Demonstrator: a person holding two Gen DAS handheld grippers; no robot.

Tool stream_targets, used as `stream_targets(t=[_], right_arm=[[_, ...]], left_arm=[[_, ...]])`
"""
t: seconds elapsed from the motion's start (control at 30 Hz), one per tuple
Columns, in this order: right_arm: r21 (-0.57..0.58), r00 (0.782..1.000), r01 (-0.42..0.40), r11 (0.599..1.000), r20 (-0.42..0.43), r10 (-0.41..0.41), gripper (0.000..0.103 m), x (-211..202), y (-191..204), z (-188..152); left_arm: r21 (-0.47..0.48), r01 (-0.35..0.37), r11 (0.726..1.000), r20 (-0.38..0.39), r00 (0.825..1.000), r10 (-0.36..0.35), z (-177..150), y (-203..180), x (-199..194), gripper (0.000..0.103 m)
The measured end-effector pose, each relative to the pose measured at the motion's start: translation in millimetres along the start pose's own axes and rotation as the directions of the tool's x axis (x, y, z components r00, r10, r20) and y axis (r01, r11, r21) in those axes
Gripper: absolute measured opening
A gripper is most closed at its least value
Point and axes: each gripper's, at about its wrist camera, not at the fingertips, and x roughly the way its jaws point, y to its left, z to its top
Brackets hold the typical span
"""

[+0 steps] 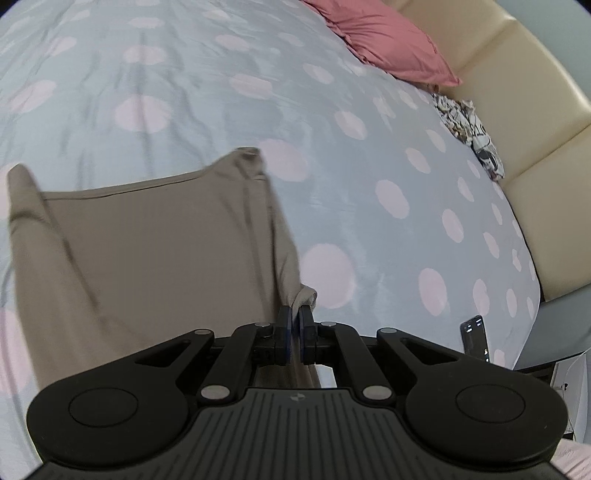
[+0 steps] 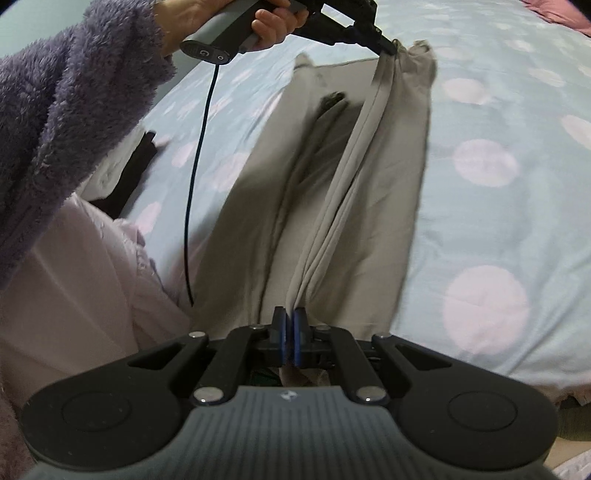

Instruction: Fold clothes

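You're pinching the beige garment (image 1: 147, 236) with both grippers. Left gripper (image 1: 295, 317) — fingers nearly together, clamping a bunched corner right at the fingertips. Right gripper (image 2: 290, 319) — fingers narrow too, gripping a gathered edge between the pads. The cloth is hanging stretched between the two, draping down onto the blue dotted bedsheet (image 2: 498, 221) ahead of the fingers. Your hand (image 2: 273, 24) is gripping the left handle beyond the right fingers.
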Motion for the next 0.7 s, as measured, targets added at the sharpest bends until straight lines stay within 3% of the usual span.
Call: stream_targets(t=[0.37, 0.63, 0.7], right_arm=[[-0.037, 0.995, -0.011, 0.999, -0.102, 0.008, 0.004, 38, 16, 8], [-0.095, 0.991, 0.017, 0.995, -0.132, -0.030, 0.004, 52, 25, 8], [-0.112, 0.990, 0.023, 0.993, -0.135, -0.038, 0.004, 55, 26, 6]], left_arm=[[-0.071, 0.016, 0.997, 0.022, 1.000, -0.015, -20, 65, 3, 0.001], [-0.096, 0.014, 0.995, 0.037, 0.999, -0.011, -35, 84, 5, 0.002], [-0.090, 0.009, 0.996, 0.050, 0.999, -0.005, -38, 82, -3, 0.008]])
